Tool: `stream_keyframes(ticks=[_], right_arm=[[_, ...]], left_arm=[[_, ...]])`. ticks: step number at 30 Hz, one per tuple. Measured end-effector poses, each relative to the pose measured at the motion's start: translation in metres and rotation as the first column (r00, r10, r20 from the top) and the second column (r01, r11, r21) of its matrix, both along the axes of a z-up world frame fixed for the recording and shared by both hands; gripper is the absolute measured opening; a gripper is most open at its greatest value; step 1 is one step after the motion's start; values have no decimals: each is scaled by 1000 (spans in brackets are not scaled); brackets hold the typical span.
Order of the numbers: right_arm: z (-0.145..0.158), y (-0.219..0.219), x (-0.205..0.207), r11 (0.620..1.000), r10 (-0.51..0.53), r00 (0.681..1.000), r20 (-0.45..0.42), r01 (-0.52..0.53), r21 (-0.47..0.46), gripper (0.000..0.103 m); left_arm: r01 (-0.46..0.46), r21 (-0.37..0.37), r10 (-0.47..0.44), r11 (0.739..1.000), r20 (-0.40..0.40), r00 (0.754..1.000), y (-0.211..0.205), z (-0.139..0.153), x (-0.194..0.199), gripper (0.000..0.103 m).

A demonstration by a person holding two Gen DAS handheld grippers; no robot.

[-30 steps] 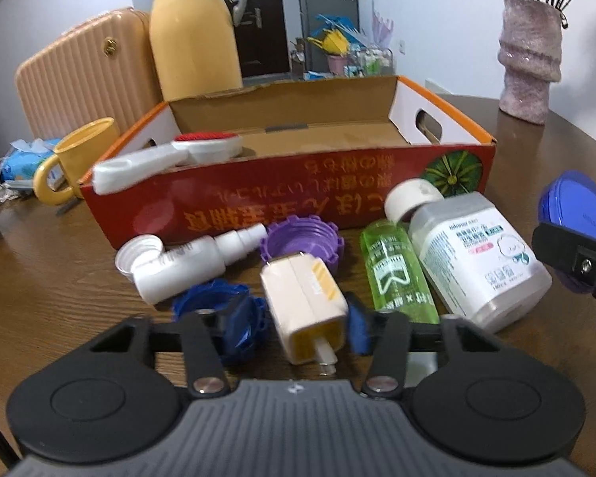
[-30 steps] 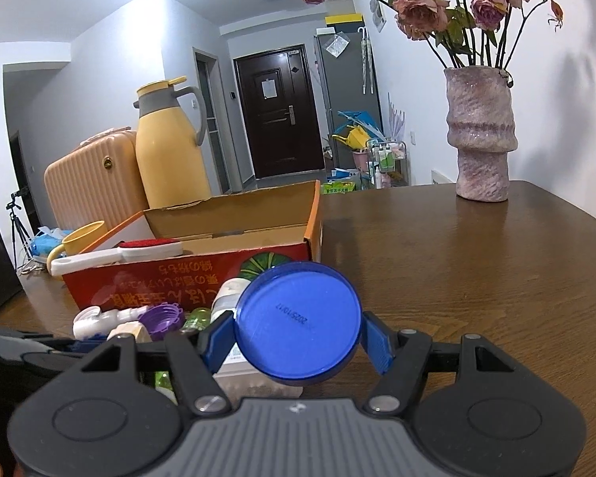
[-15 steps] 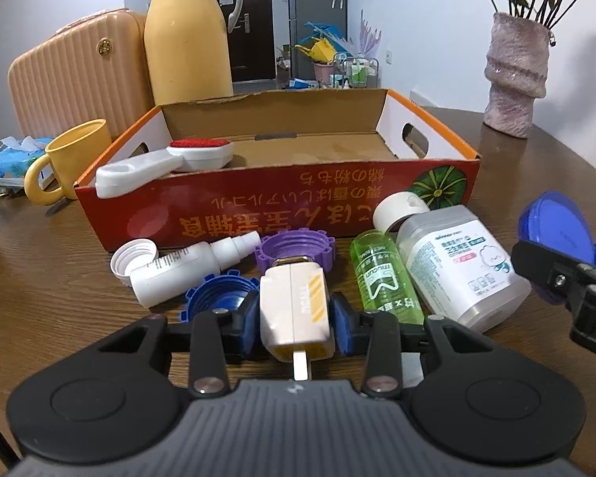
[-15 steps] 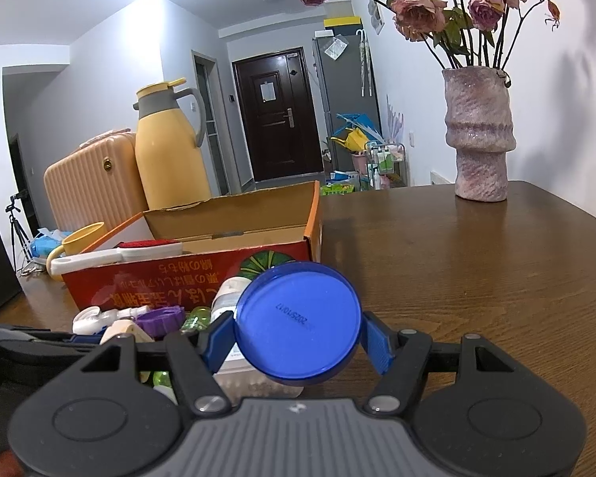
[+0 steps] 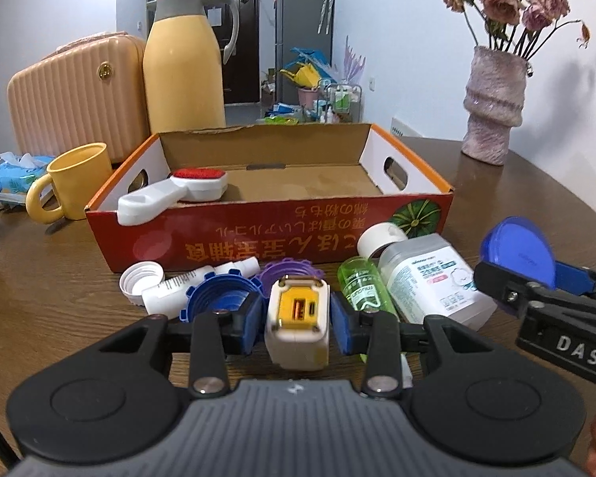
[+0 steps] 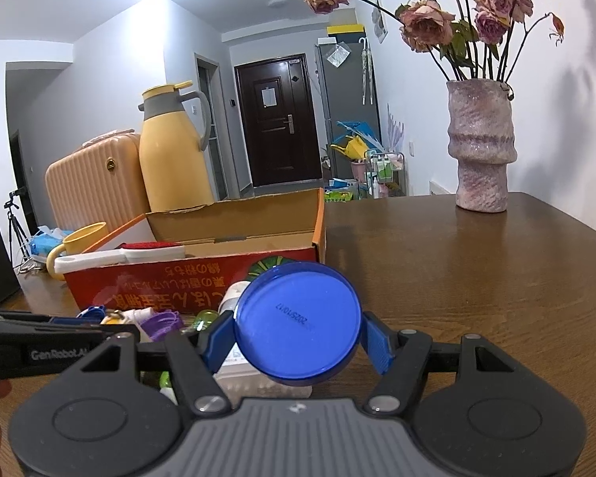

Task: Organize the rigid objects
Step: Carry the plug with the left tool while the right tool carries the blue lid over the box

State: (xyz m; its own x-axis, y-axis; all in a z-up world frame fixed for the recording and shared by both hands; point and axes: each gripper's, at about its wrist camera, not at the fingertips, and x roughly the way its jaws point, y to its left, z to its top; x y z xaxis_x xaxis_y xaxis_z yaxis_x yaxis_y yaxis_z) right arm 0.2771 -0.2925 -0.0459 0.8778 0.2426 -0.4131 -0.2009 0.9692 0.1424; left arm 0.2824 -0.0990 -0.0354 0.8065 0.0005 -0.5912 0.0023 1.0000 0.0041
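The charger [image 5: 297,320] is clamped in the left tongs [image 5: 298,324], lifted just off the tabletop [image 5: 59,318] before the cardboard box [image 5: 266,230]. A blue lid [image 6: 297,325] is gripped by the right tongs [image 6: 298,338].

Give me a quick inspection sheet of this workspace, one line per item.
Surface: brown wooden table.
Job's things: charger and blue lid held; brush in the cardboard box; bottles and caps in front of it.
Clutter: yellow mug, yellow jug, vase.
Grippers: left hand-held gripper shut on charger; right hand-held gripper shut on blue lid.
Cables: nothing seen.
Surroundings: suitcase, dark door.
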Motion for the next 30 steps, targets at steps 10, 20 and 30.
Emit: stream_keyframes(ticks=[10,20,30], right_arm=[[12,14,-3,1000,15,999,28,-15,-13,66],[35,32,3,999,32,997,68,-29,-36,66],[49,52,26,998,36,996,78,-32,-45,66]], left_arm=[[30,-33,-29,999,31,999,7,12,-8,37],[42,-53,-36,998,95,995,18,37,-12,37],[18,-69,-6,997,163,987,32,65,4,37]])
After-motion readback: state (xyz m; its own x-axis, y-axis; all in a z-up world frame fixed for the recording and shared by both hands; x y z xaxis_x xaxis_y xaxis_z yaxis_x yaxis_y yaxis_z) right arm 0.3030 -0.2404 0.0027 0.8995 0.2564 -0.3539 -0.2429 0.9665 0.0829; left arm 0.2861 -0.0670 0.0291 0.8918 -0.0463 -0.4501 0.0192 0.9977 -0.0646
